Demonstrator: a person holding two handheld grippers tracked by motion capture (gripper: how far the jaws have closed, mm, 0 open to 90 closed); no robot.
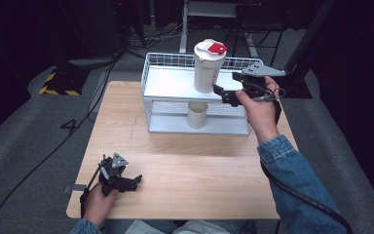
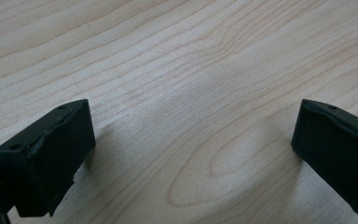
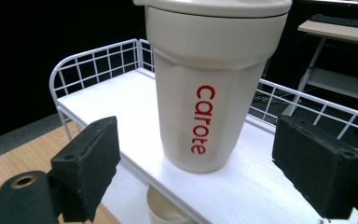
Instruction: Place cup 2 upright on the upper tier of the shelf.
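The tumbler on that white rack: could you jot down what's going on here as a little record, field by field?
tumbler: cream tumbler with red-and-white lid, upright on the top shelf of the rack; red "carote" lettering in the right gripper view
cup: small cream cup on the lower shelf, below the tumbler
right gripper: right gripper beside the tumbler, jaws apart and not touching it
left gripper: left gripper open, low over the table, nothing between the jaws

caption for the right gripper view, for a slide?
Right gripper open in front of a cream tumbler standing on the top shelf of a white wire rack, jaws clear of it, a cup below.
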